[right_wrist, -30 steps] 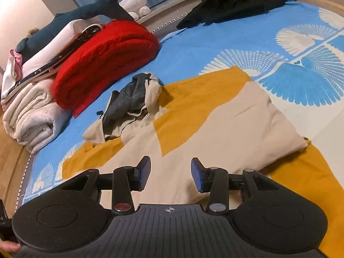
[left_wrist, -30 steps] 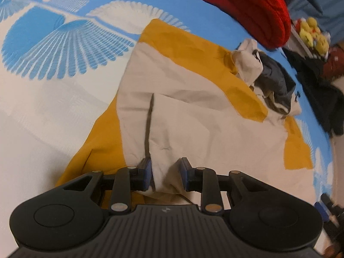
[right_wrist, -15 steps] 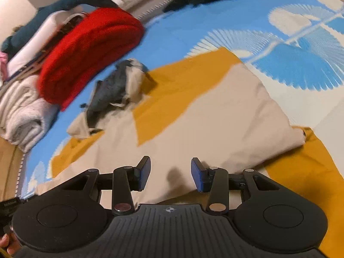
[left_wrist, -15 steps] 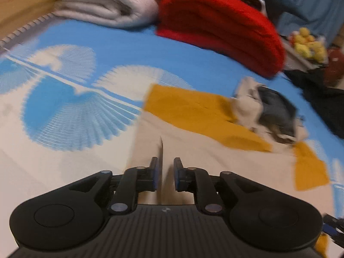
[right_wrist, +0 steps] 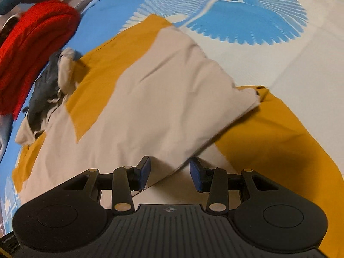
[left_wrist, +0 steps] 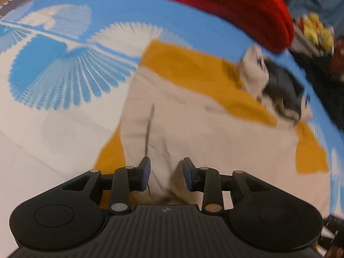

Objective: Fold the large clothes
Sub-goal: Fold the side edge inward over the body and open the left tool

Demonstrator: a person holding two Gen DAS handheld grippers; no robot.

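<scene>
A large mustard-yellow and beige garment (left_wrist: 193,118) lies partly folded on the bed, its grey-lined hood (left_wrist: 277,86) bunched at the far end. My left gripper (left_wrist: 166,174) is open, its blue pads either side of a beige fold that lies between them, not pinched. In the right wrist view the same garment (right_wrist: 154,99) shows a beige flap folded over yellow cloth. My right gripper (right_wrist: 169,173) is open just above the flap's near edge and holds nothing.
The bed sheet (left_wrist: 53,68) is blue and white with fan patterns. A folded red blanket (left_wrist: 236,6) lies beyond the hood and also shows in the right wrist view (right_wrist: 28,43). Dark clothes (left_wrist: 322,75) and yellow plush toys (left_wrist: 316,28) lie at the far right.
My left gripper closed narrowly half a second ago and has opened again, letting go of the beige fold. My right gripper has moved lower and closer to the flap's edge, staying open.
</scene>
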